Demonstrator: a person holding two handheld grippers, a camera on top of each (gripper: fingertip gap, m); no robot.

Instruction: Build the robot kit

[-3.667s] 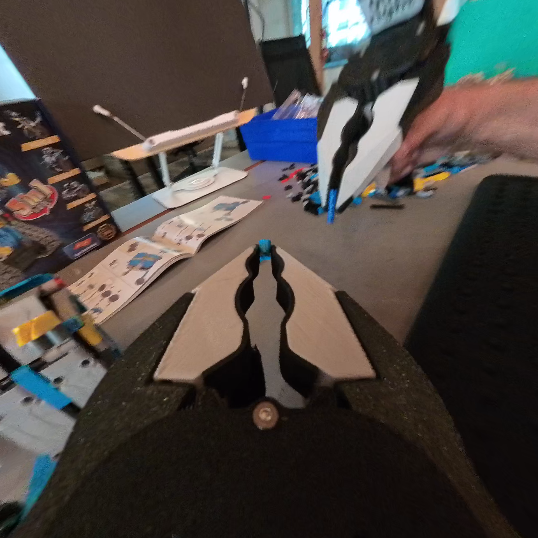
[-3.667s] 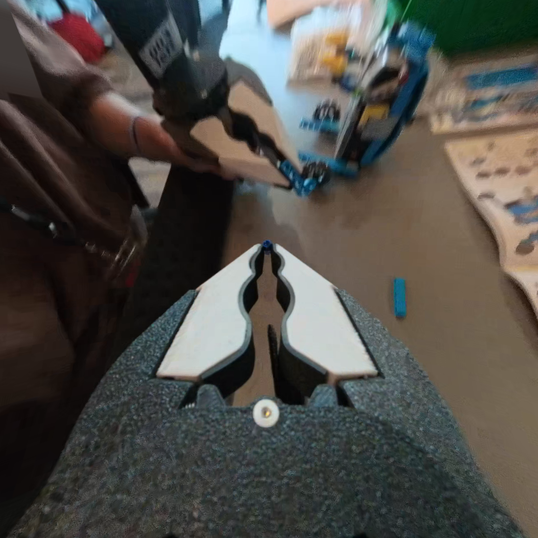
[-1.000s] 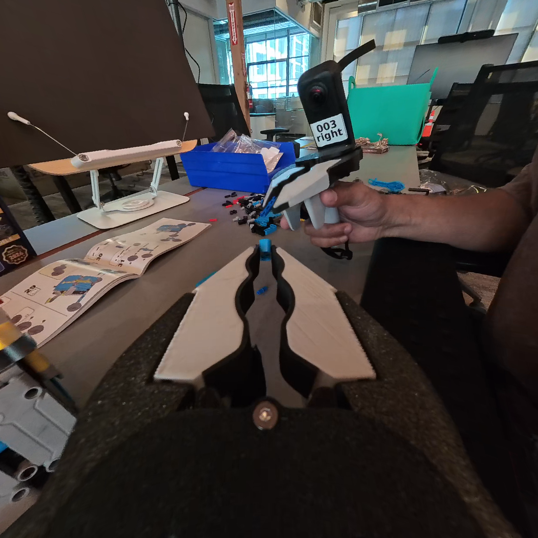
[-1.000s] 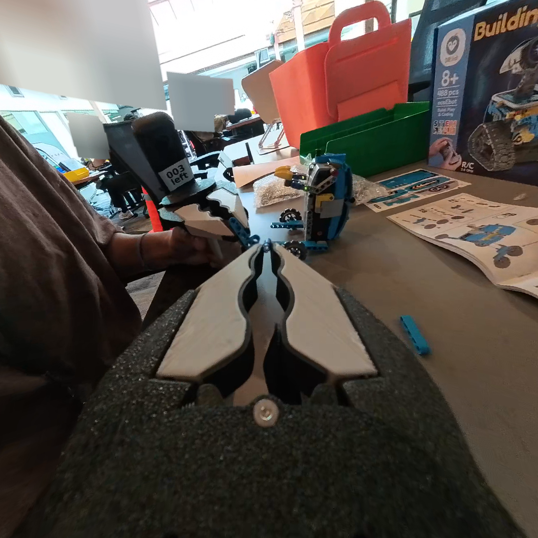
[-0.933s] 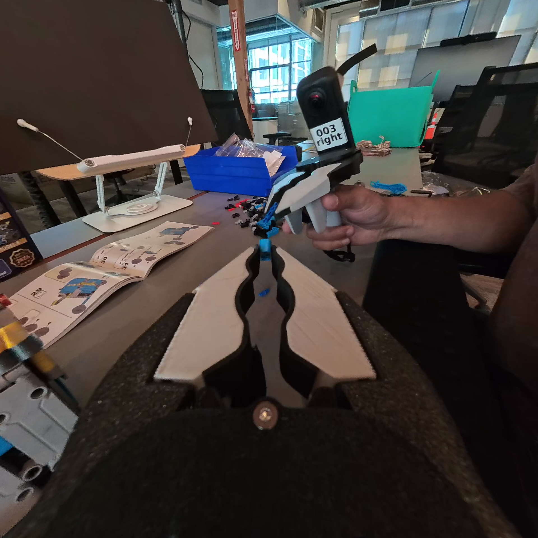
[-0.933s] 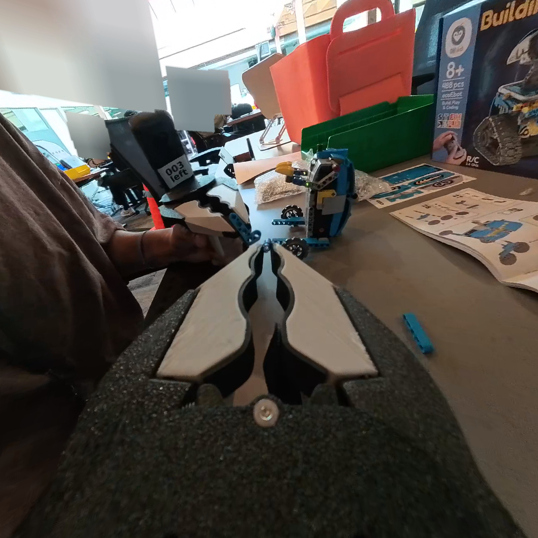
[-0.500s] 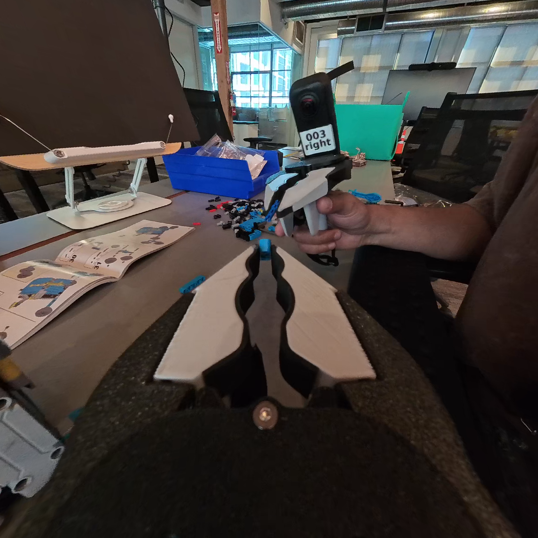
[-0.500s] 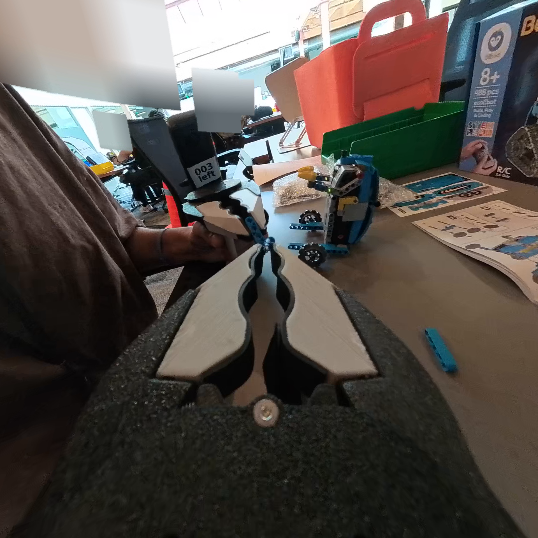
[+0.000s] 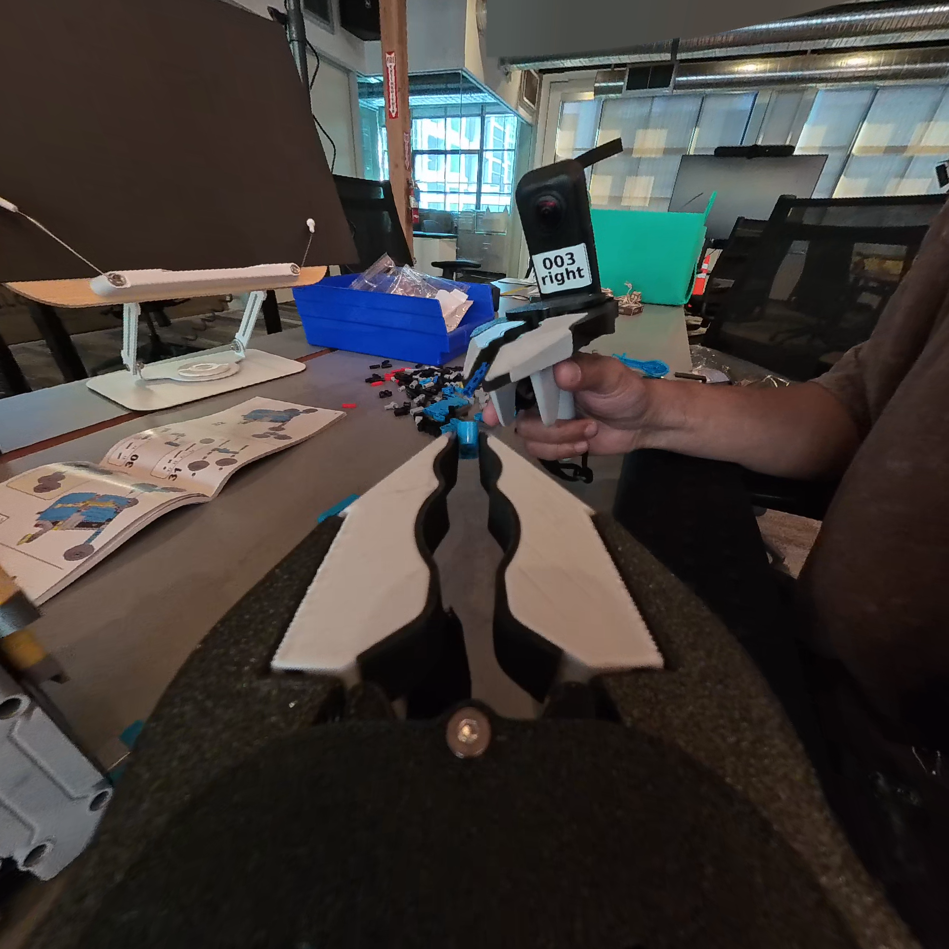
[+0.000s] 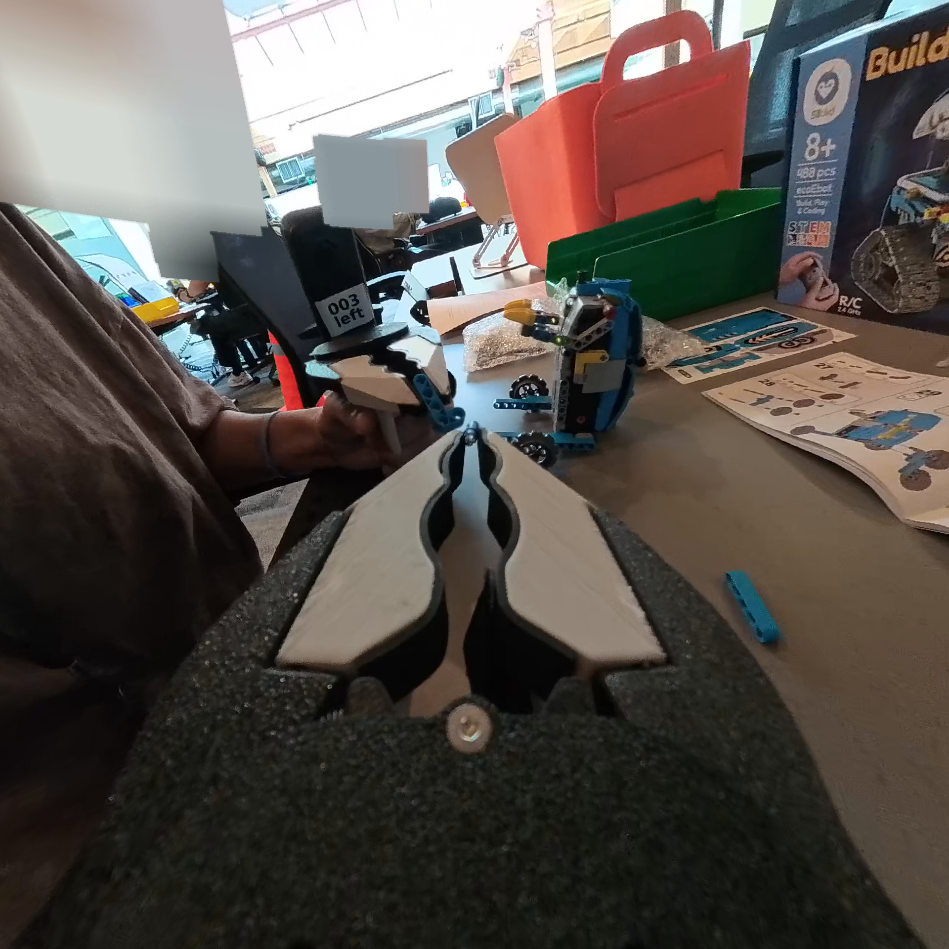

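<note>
My left gripper (image 9: 467,436) is shut on a light blue beam (image 9: 467,445) whose end sticks out past the tips. In the right wrist view this beam (image 10: 435,403) is angled and hangs down from the left gripper (image 10: 429,380). My right gripper (image 10: 471,434) is shut on a small dark blue pin (image 10: 471,427). In the left wrist view the right gripper (image 9: 475,377) points at me, held in a hand (image 9: 590,405) just above and right of my left tips. The two grippers face each other with beam and pin a short gap apart, above the table's near edge.
A pile of small parts (image 9: 421,390), a blue bin (image 9: 380,323), an open booklet (image 9: 154,477) and a white stand (image 9: 195,328) lie behind. A loose blue beam (image 10: 752,606), a toy robot model (image 10: 590,369), a green bin (image 10: 667,267), an orange bag (image 10: 642,128) and a box (image 10: 873,179) sit on the table. Tip to tip, the grippers are about 5 centimeters apart. From the left gripper's tips to the toy robot model (image 10: 590,369) is close to 15 centimeters. It turns up in the left wrist view (image 9: 24,646) as well.
The two grippers have swung from fast blurred motion into a steady pose facing each other, and they have drawn a little closer. Both stay shut on their pieces.
</note>
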